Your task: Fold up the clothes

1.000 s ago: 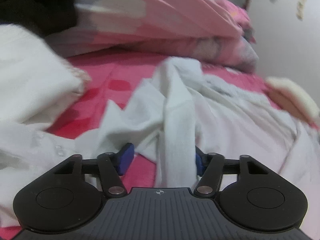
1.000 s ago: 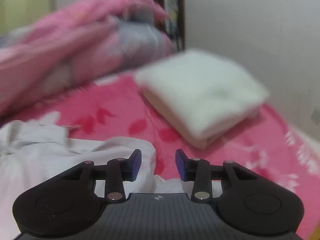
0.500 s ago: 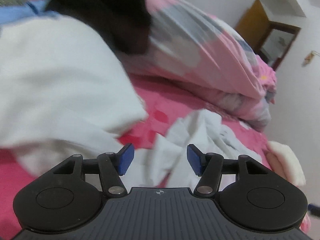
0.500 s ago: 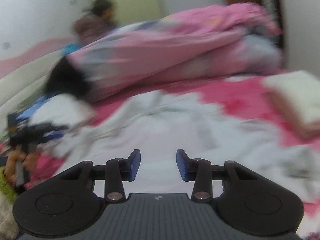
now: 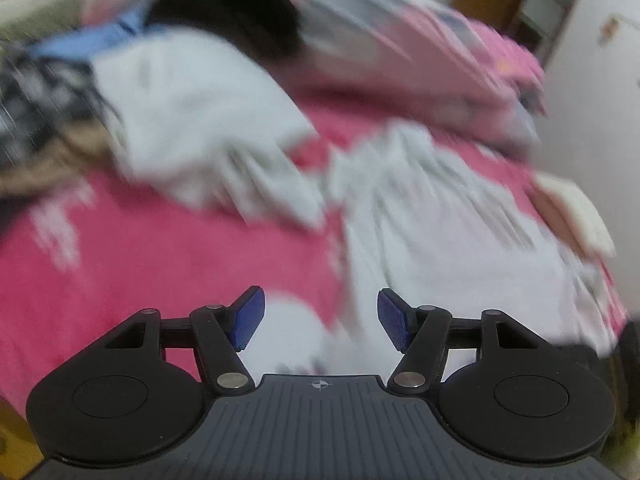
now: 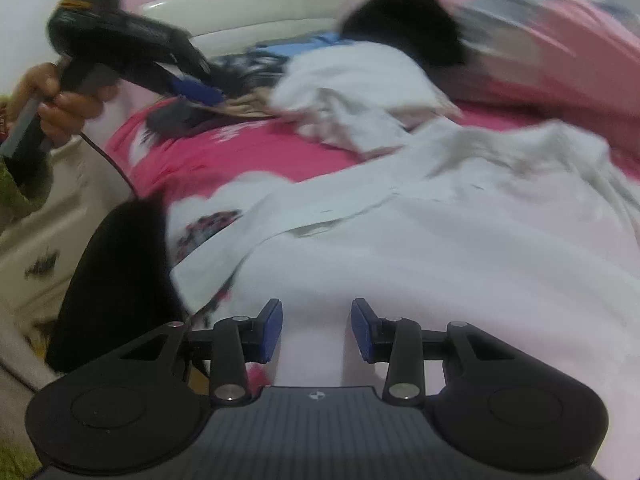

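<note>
Left wrist view, badly blurred: the left gripper (image 5: 319, 318) hangs over the pink sheet (image 5: 140, 256), its jaws opening with nothing between them. A white shirt (image 5: 440, 240) lies crumpled ahead to the right; a second white garment (image 5: 192, 120) sits further left. The folded towel (image 5: 576, 208) is smeared at the right edge.

Right wrist view: the right gripper (image 6: 316, 330) holds its jaws apart, empty, above the shirt (image 6: 460, 240). At the left edge, a hand (image 6: 60, 100) holds the other gripper, partly cut off.
</note>
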`<state>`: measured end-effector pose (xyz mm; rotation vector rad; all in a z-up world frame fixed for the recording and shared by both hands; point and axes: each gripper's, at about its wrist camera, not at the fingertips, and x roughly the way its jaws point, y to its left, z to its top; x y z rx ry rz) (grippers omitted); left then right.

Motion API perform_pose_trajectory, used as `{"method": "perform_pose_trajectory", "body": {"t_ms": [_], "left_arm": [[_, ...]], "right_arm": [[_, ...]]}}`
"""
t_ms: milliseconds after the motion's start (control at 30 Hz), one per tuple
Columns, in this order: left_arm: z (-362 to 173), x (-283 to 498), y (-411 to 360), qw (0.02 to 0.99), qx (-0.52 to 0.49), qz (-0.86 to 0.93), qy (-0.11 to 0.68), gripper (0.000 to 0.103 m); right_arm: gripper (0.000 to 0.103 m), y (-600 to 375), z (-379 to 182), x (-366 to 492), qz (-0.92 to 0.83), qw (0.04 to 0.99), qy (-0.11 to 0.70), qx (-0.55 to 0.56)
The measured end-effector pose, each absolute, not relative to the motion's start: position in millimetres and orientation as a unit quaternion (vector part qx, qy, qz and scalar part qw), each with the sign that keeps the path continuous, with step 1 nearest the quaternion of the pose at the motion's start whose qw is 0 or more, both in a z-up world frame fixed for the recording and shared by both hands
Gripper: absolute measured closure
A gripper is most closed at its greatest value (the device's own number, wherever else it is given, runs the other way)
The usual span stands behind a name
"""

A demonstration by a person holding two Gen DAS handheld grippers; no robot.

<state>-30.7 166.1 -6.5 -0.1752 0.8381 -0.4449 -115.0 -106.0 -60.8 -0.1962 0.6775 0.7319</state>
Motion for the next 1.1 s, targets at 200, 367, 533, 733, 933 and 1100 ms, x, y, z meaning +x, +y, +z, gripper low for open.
{"method": "perform_pose_trajectory", "body": {"t_ms": [200, 367, 533, 733, 933, 1100], "left_arm": [[-49, -71, 130, 0.882, 0.01, -0.248, 0.401, 0.04], [-74, -86, 111, 0.879, 0.112, -0.259, 0.385, 0.041], [-87, -94, 111, 0.884, 0.139, -0.25, 0.371, 0.051], [-80, -92, 132, 0.893, 0.087, -0.231, 0.375, 0.099], [-56, -83, 197, 0.881, -0.112, -0.239, 0.392, 0.101], [-55, -76, 241, 0.855, -0.241, -0.231, 0.397, 0.101]], "right_arm": [[0.062, -90, -68, -147, 0.387, 0.862, 0.282, -0.168], [0.065, -72, -86, -151, 0.4, 0.853, 0.264, -0.206], [0.095, -68, -94, -141, 0.388, 0.858, 0.262, -0.211], [0.102, -87, -79, -136, 0.368, 0.877, 0.264, -0.162], [0.102, -104, -59, -139, 0.377, 0.879, 0.259, -0.13], [0.102, -113, -44, -144, 0.405, 0.867, 0.261, -0.125]]}}
